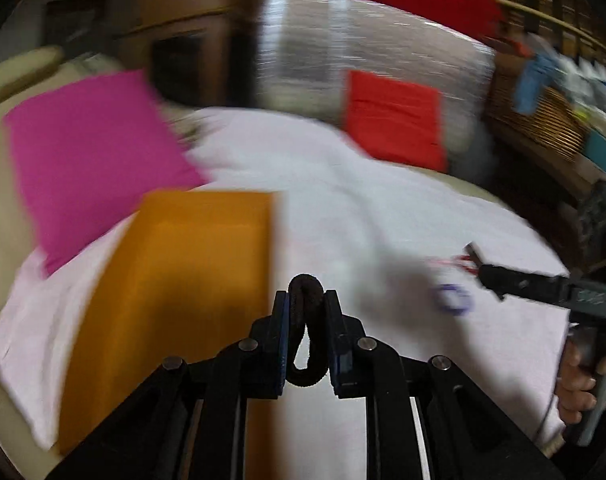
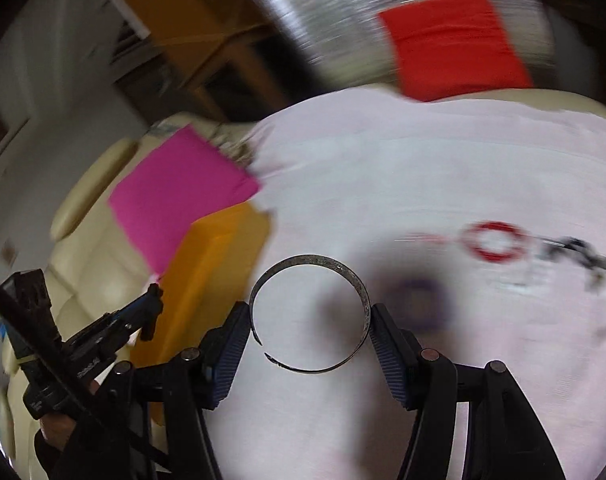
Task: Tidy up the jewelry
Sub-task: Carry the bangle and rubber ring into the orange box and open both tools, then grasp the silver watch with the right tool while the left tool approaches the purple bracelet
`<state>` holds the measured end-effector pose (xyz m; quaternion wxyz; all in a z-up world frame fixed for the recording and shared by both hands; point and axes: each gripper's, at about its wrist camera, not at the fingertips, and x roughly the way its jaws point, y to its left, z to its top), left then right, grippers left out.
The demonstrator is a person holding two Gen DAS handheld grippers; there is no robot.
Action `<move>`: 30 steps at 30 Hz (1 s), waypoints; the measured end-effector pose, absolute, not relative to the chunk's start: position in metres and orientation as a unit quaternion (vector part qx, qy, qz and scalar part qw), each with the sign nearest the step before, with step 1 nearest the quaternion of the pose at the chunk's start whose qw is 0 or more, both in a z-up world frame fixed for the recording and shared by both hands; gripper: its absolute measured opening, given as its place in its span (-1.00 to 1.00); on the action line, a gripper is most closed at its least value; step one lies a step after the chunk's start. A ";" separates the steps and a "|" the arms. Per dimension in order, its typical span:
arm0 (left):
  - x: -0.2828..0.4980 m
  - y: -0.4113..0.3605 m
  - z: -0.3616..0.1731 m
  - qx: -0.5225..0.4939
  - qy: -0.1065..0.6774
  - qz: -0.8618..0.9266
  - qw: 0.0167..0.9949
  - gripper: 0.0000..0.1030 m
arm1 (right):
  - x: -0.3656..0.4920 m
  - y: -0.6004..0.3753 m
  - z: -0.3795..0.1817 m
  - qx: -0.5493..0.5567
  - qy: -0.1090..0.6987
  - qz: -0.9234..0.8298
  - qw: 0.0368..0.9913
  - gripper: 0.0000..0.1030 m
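Observation:
My left gripper [image 1: 306, 300] is shut on a dark braided band [image 1: 305, 292], folded between the pads, above a white cloth [image 1: 343, 216]. An orange cloth [image 1: 175, 300] lies just left of it, a pink cloth [image 1: 91, 160] behind that. My right gripper [image 2: 309, 312] is shut on a thin silver open bangle [image 2: 309, 264], held by its sides above the white cloth [image 2: 423, 160]. A purple ring [image 2: 419, 304] lies under its right finger. A red ring [image 2: 497, 242] and a dark blurred chain piece [image 2: 575, 252] lie further right. The purple ring [image 1: 453, 298] also shows in the left wrist view.
A red cloth [image 1: 395, 120] lies at the far edge of the white cloth, also in the right wrist view [image 2: 455, 44]. A shiny wrapped bulk [image 1: 363, 40] stands behind it. A cream sofa [image 2: 87, 248] is on the left. The views are motion-blurred.

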<state>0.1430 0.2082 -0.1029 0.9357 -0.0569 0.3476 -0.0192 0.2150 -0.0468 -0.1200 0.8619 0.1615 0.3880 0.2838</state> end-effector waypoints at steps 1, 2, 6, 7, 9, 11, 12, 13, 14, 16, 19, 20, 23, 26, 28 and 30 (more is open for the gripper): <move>0.143 0.221 -0.109 -0.064 0.357 0.003 0.932 -0.66 | 0.223 -0.022 -0.119 0.159 0.390 0.298 0.857 0.24; 0.143 0.237 -0.118 -0.070 0.368 0.030 0.927 -0.66 | 0.230 -0.001 -0.117 0.156 0.392 0.310 0.852 0.24; 0.141 0.268 -0.138 -0.094 0.389 0.072 0.914 -0.60 | 0.253 0.075 -0.118 0.143 0.404 0.341 0.837 0.25; 0.141 0.272 -0.140 -0.097 0.390 0.079 0.912 -0.55 | 0.259 0.092 -0.121 0.140 0.409 0.347 0.832 0.27; 0.143 0.274 -0.146 -0.097 0.398 0.096 0.907 -0.27 | 0.267 0.118 -0.127 0.139 0.420 0.348 0.826 0.27; 0.145 0.277 -0.150 -0.100 0.400 0.119 0.903 0.06 | 0.276 0.135 -0.137 0.141 0.431 0.341 0.823 0.49; 0.140 0.286 -0.145 -0.100 0.397 0.120 0.905 0.14 | 0.278 0.138 -0.141 0.146 0.434 0.337 0.823 0.50; 0.141 0.283 -0.144 -0.098 0.393 0.120 0.907 0.17 | 0.276 0.133 -0.142 0.151 0.434 0.334 0.823 0.50; 0.141 0.279 -0.142 -0.094 0.387 0.120 0.909 0.19 | 0.275 0.128 -0.144 0.163 0.434 0.331 0.822 0.51; 0.145 0.274 -0.139 -0.081 0.381 0.121 0.913 0.27 | 0.274 0.116 -0.145 0.170 0.427 0.328 0.825 0.51; 0.150 0.253 -0.136 -0.053 0.378 0.113 0.917 0.27 | 0.261 0.071 -0.137 0.173 0.411 0.309 0.840 0.51; 0.152 0.242 -0.134 -0.044 0.376 0.110 0.919 0.28 | 0.260 0.058 -0.137 0.179 0.409 0.302 0.843 0.51; 0.157 0.213 -0.128 -0.026 0.367 0.094 0.925 0.29 | 0.252 0.003 -0.135 0.191 0.405 0.272 0.852 0.51; 0.163 0.175 -0.124 -0.004 0.353 0.075 0.933 0.36 | 0.242 -0.059 -0.135 0.205 0.404 0.233 0.860 0.51; 0.169 0.152 -0.124 0.009 0.351 0.055 0.935 0.36 | 0.239 -0.095 -0.137 0.224 0.405 0.209 0.862 0.51; 0.173 0.128 -0.127 0.023 0.354 0.027 0.935 0.36 | 0.230 -0.149 -0.143 0.263 0.401 0.176 0.860 0.50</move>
